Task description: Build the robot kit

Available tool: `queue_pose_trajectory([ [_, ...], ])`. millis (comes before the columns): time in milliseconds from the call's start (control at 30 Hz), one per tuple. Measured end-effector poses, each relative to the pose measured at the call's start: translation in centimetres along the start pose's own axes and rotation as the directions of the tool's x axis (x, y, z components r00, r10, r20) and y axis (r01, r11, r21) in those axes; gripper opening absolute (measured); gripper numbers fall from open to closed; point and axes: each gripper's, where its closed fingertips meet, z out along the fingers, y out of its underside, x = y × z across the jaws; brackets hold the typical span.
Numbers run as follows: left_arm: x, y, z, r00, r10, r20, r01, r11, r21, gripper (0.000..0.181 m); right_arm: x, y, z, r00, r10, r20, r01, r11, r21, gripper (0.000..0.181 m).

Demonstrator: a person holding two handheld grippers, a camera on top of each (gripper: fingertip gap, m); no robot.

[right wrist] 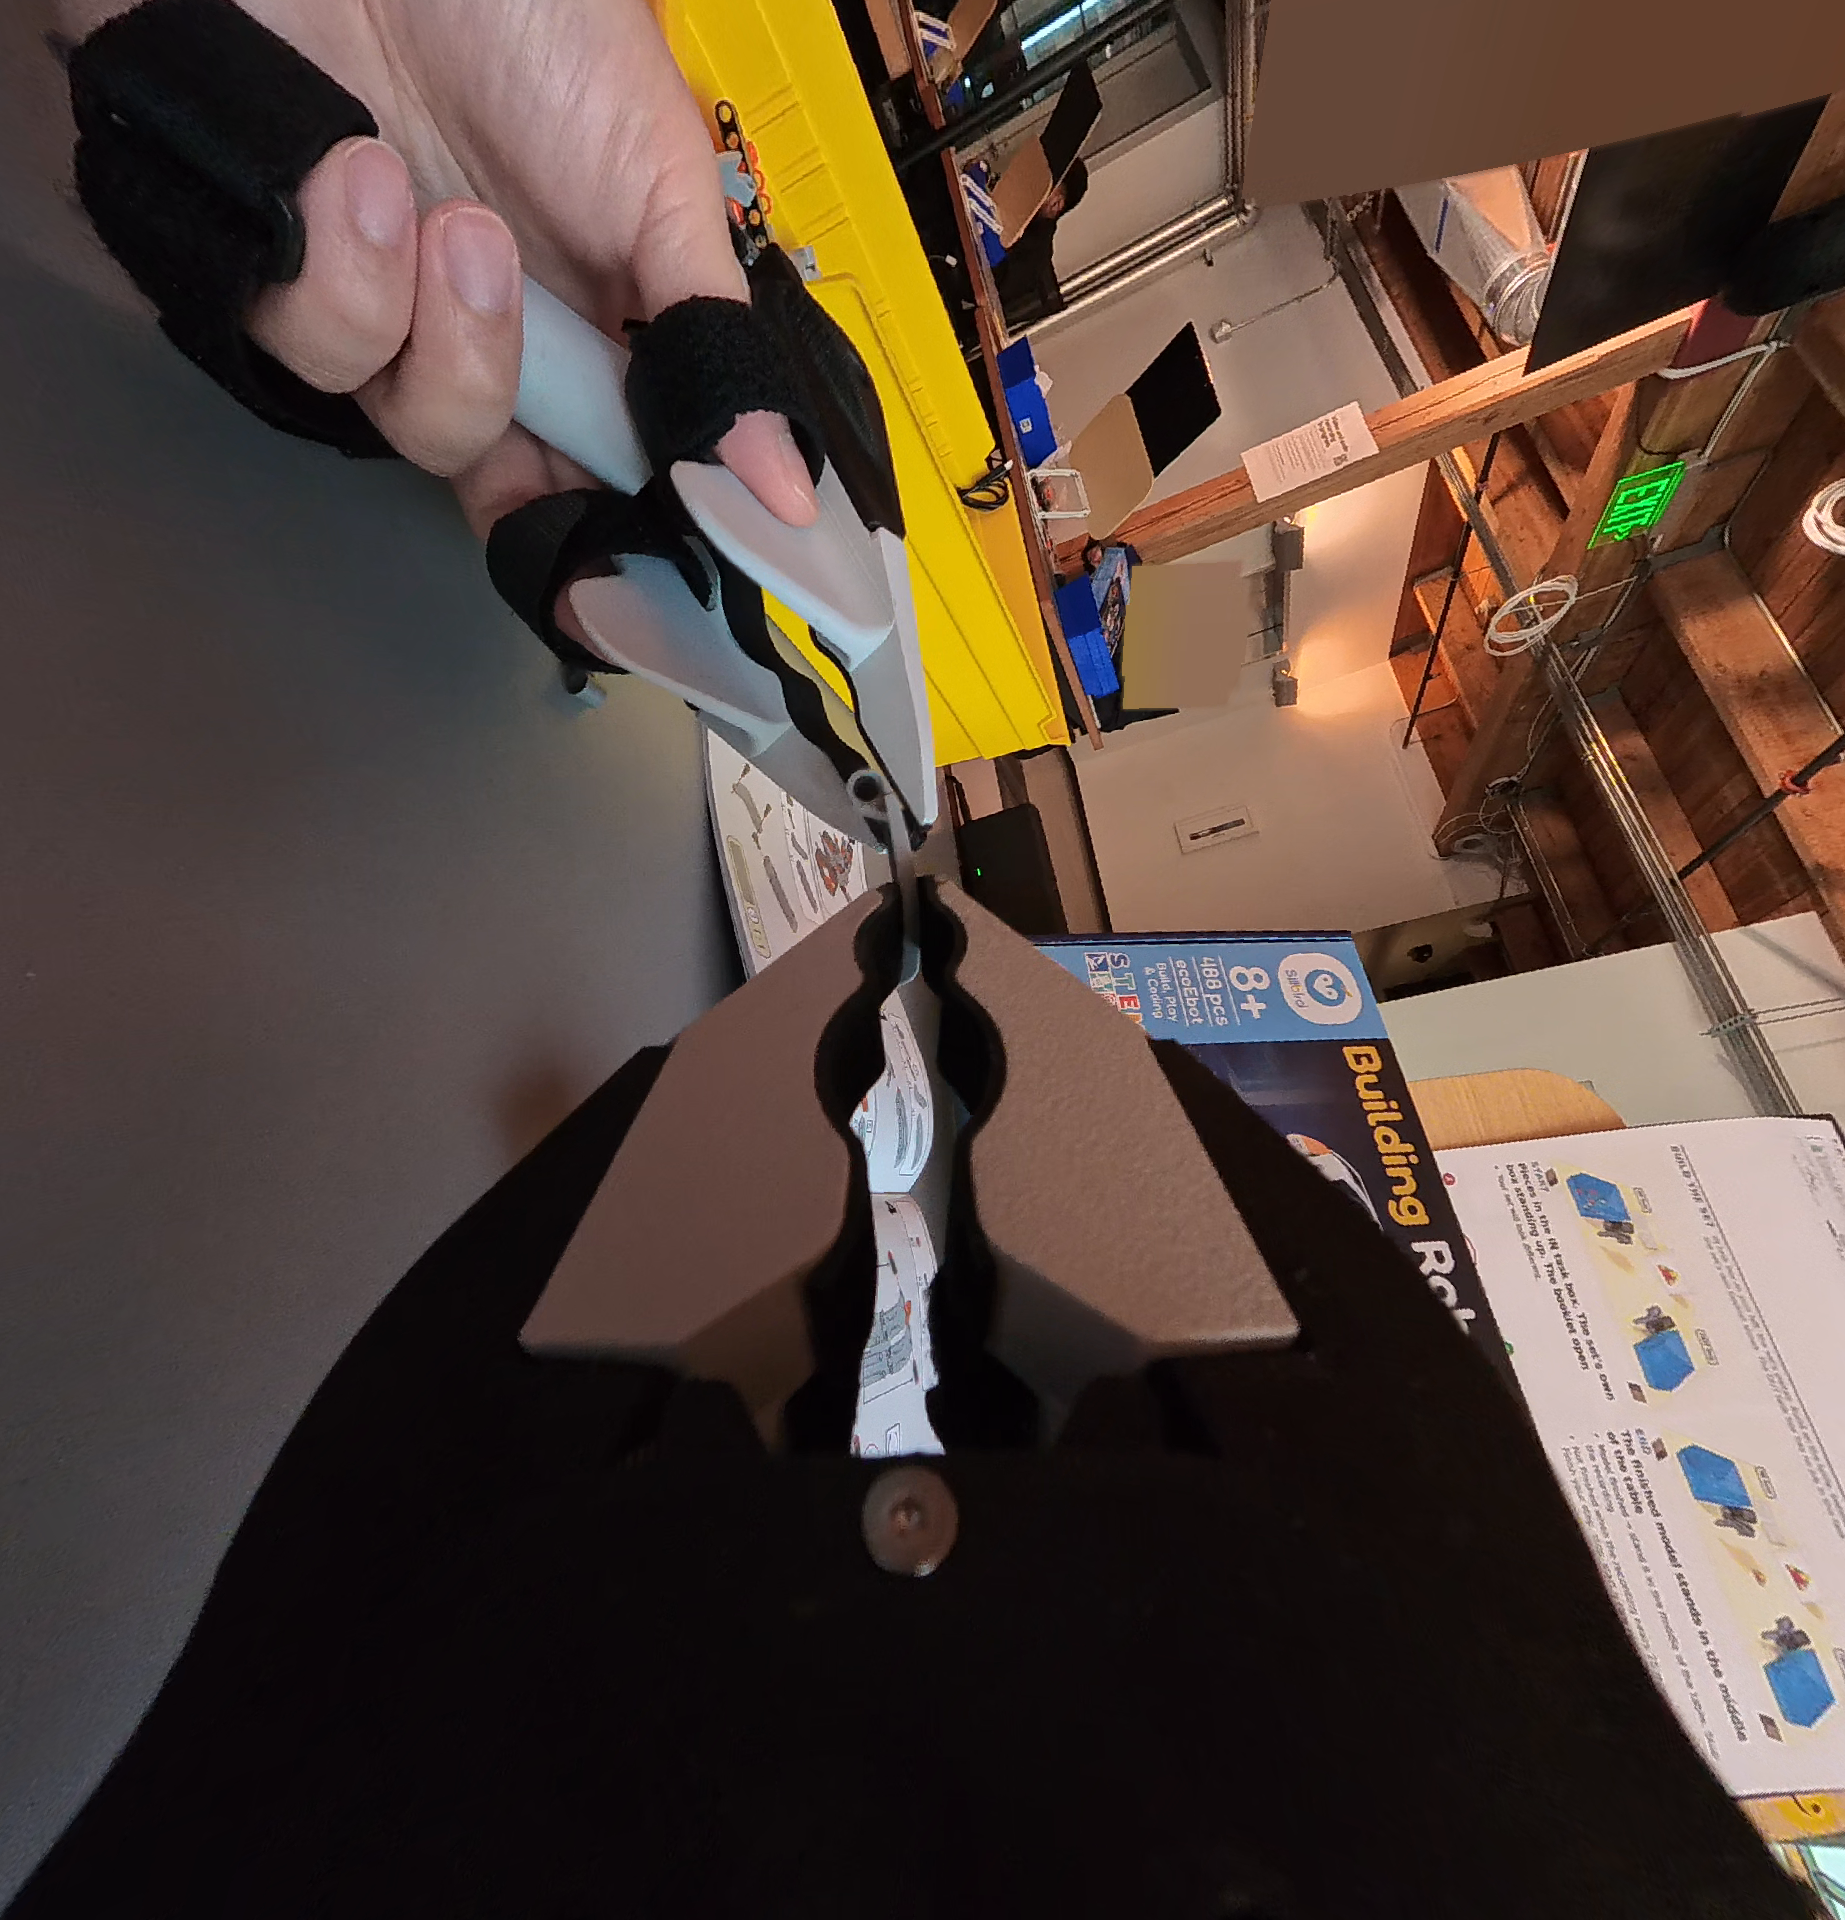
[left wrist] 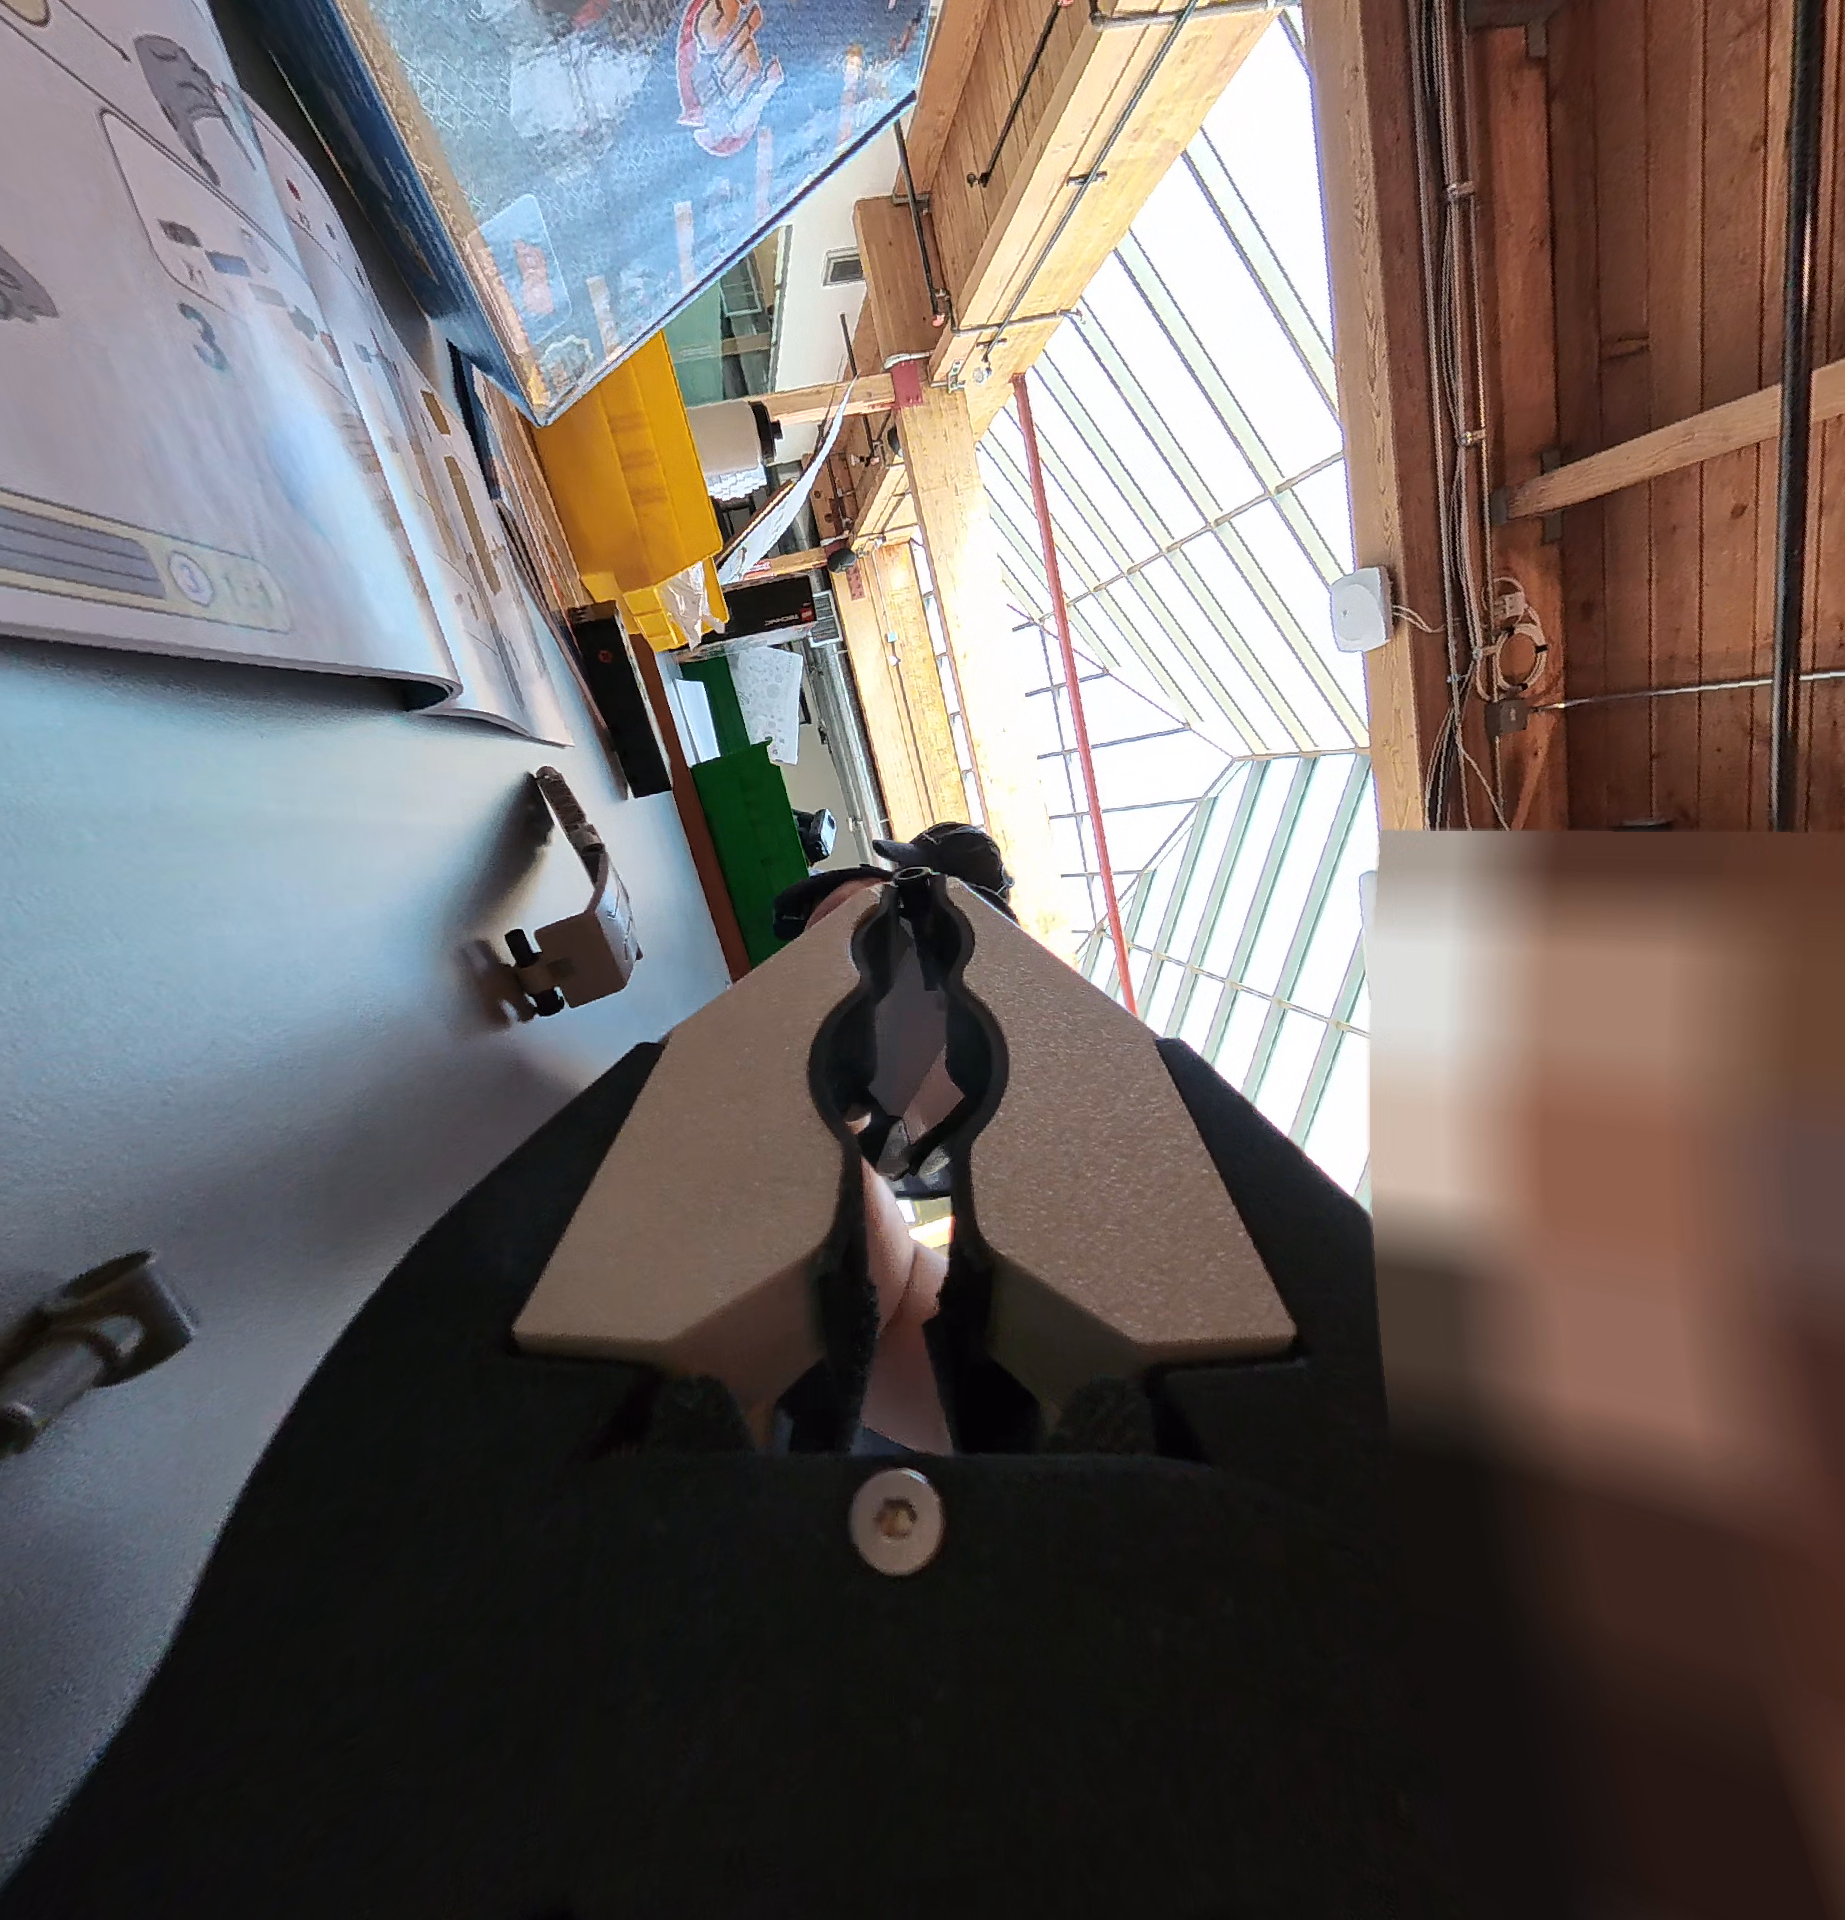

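1. While both views are rolled sideways, the left gripper [left wrist: 913, 894] has its tan fingers pressed nearly together, and a small black peg [left wrist: 915, 883] sits pinched right at the tips.
2. Off to that gripper's left, on the grey tabletop [left wrist: 222, 1039], a grey bracket assembly [left wrist: 575, 914] lies near the fingers but clear of them.
3. Further back on the same side, close to the gripper's body, rests a grey connector piece [left wrist: 76, 1351], also untouched.
4. Beyond the bracket, an open instruction booklet [left wrist: 191, 395] spreads across the table, with a printed box [left wrist: 648, 156] past it and yellow bins [left wrist: 637, 499] further ahead.
5. Over on the right gripper [right wrist: 913, 894], the fingers are drawn narrow on a slim grey beam [right wrist: 902, 862] that pokes out just past the tips.
6. Straight ahead of those tips, the other gripper [right wrist: 897, 800] meets the far end of that same beam, tip to tip with the right one.
7. A hand [right wrist: 461, 239] in black finger straps holds that other gripper from the upper left.
8. To the right gripper's right side stands a blue building-set box [right wrist: 1261, 997], and beside it a printed sheet [right wrist: 1676, 1455].
9. Beneath the narrow gap between the right fingers, pages of the booklet show through; a yellow bin [right wrist: 897, 416] lies ahead.
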Motion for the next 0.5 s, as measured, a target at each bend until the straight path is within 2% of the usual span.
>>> queue_pose_trajectory([
  [167, -0.15, -0.17, -0.07, 1.0, -0.025, -0.006, 0.026, 1.0, 0.01, 0.002, -0.04, -0.33, -0.12, 1.0, -0.005, 0.001, 0.005, 1.0, 0.013, 0.001],
  [500, -0.51, -0.43, -0.21, 0.998, -0.062, -0.009, 0.063, 0.997, 0.035, 0.002, -0.35, 0.25, 0.4, 0.998, -0.063, -0.007, 0.063, 0.997, -0.047, 0.001],
])
